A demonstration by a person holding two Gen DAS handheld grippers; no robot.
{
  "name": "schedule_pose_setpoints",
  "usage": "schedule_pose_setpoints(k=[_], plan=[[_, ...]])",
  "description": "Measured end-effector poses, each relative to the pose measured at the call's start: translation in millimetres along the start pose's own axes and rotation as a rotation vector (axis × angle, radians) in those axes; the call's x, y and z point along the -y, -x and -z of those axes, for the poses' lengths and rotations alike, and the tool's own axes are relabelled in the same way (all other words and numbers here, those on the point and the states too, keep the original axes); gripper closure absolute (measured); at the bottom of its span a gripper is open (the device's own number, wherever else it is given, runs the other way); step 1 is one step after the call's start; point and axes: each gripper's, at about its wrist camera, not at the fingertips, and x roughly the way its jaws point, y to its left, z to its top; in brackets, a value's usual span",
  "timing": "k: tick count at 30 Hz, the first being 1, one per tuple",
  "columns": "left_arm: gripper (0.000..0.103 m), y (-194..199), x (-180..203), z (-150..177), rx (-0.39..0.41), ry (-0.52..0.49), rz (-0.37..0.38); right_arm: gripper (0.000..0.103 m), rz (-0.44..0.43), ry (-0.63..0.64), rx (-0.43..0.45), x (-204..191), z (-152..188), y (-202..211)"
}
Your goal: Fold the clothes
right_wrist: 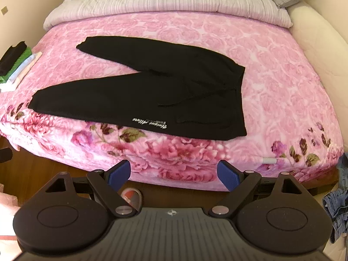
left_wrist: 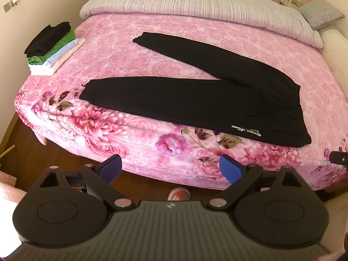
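You hold both grippers back from the bed (left_wrist: pixel 152 50), above the floor, and both stand with jaws wide apart and nothing between them. The left gripper (left_wrist: pixel 170 169) and the right gripper (right_wrist: pixel 174 174) each look over the bed edge, so I judge you are still choosing where to take the cloth, before any fold is begun.

The pants (left_wrist: pixel 195 102) lie straight ahead of both pairs of jaws, beyond the fingertips and well apart from them, flat on the pink blanket (left_wrist: pixel 121 65). Their legs open like a V: the near leg runs along the bed edge, ahead and to the left of the left jaws, and the far leg goes away toward the quilt (left_wrist: pixel 195 0). The waist is ahead and to the right of the left jaws, and almost straight ahead of the right jaws. The cloth is black and smooth, with few wrinkles, a drawstring at the waist, and small white lettering (left_wrist: pixel 245 131) near the waist on the near leg.

Such spreading makes sense, because one leg can then go over the other in one move. Far ahead-left of the left jaws stands a stack (left_wrist: pixel 52 45) of folded clothes, probably the place for finished pieces.
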Motion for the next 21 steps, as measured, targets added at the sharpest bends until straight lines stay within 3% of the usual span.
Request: schedule_pose_setpoints(k=[8,21], plan=[[0.008,-57.0,-4.9,-64.2,-0.001,-0.06,0.063,0.014,0.033,-0.056,-0.001,1.4,-44.8,-32.4],[0.008,-182.2,-21.6,-232.8,-0.011,-0.345,0.253,0.014,0.058,-0.347,0.071,-10.7,-149.4,-94.7]])
